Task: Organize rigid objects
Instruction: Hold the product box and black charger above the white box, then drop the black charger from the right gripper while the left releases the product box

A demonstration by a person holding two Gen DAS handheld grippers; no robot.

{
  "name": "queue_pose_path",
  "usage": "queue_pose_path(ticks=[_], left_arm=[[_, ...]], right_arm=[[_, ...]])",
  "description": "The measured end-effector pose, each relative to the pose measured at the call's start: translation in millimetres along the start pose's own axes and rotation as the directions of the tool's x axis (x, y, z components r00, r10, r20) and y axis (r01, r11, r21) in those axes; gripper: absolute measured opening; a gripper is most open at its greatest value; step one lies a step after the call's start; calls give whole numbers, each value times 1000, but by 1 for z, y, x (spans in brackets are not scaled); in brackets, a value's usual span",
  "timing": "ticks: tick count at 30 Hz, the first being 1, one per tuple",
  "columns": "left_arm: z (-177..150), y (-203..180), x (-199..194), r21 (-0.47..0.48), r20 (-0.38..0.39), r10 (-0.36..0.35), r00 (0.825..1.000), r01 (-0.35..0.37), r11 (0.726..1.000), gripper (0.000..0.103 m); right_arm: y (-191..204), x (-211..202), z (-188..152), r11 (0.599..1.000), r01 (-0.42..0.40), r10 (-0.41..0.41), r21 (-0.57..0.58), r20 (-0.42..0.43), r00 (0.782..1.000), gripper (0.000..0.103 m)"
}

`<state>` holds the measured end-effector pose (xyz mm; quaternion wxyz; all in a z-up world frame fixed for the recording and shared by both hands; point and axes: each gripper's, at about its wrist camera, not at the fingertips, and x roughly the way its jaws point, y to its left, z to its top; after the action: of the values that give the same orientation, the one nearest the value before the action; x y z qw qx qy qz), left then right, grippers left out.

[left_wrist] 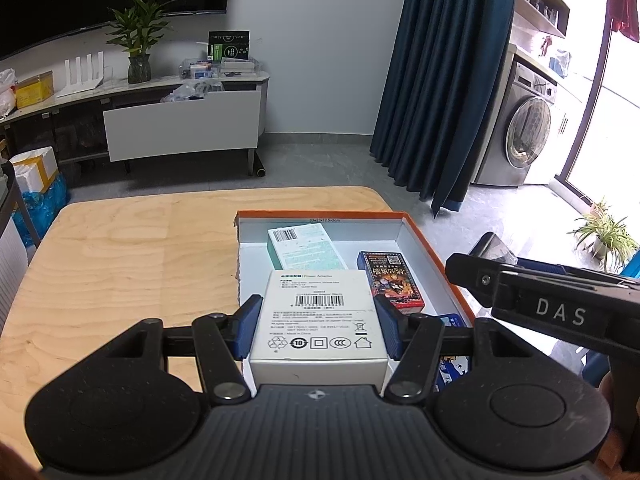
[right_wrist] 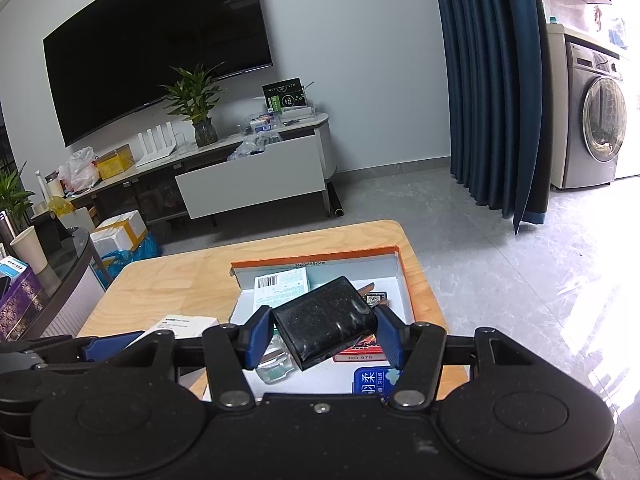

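My left gripper [left_wrist: 318,326] jaws pinch a white adapter box [left_wrist: 318,316]; right gripper [right_wrist: 322,334] jaws pinch a black block [right_wrist: 326,326], both over the orange-rimmed tray [left_wrist: 432,240] on the pale wooden bench [left_wrist: 120,260]. Far: television [right_wrist: 160,52], blue curtain [right_wrist: 492,80], grey tiled floor [right_wrist: 500,280].

Beyond the desk [left_wrist: 120,248], a dark television [right_wrist: 160,52] hangs at ten o'clock above a potted plant [right_wrist: 196,100] on a low cabinet [right_wrist: 248,176], with blue curtains [right_wrist: 488,80] and a washing machine [right_wrist: 596,120] at two o'clock.
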<state>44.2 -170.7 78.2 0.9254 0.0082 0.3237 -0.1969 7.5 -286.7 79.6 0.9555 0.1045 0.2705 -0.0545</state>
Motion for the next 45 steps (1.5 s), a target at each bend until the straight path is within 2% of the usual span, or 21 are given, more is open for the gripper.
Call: queue_pose_path(ticks=[19, 24, 32, 40, 42, 44, 45], left_arm=[[-4, 1, 18, 16, -36, -14, 999, 15, 1000, 60], [-4, 0, 26, 20, -52, -15, 999, 16, 1000, 60], [-2, -5, 36, 30, -71, -29, 997, 31, 999, 60], [-1, -33, 47, 74, -89, -107, 990, 114, 991, 60], [-1, -41, 46, 88, -87, -113, 990, 121, 989, 65], [-3, -45, 41, 97, -69, -99, 993, 105, 990, 77], [-4, -45, 37, 98, -62, -91, 994, 97, 990, 79]], right_arm=[[-1, 22, 1, 1000, -7, 8, 12, -33, 999, 67], [-5, 38, 8, 998, -53, 55, 37, -49, 997, 69], [-17, 29, 15, 998, -17, 16, 60, 9, 1000, 69], [-43, -2, 8, 993, 50, -54, 103, 41, 998, 71], [-43, -5, 7, 993, 54, -58, 101, 41, 997, 74], [-44, -13, 5, 994, 63, -67, 88, 46, 997, 75], [-45, -17, 4, 994, 67, -72, 85, 50, 996, 76]])
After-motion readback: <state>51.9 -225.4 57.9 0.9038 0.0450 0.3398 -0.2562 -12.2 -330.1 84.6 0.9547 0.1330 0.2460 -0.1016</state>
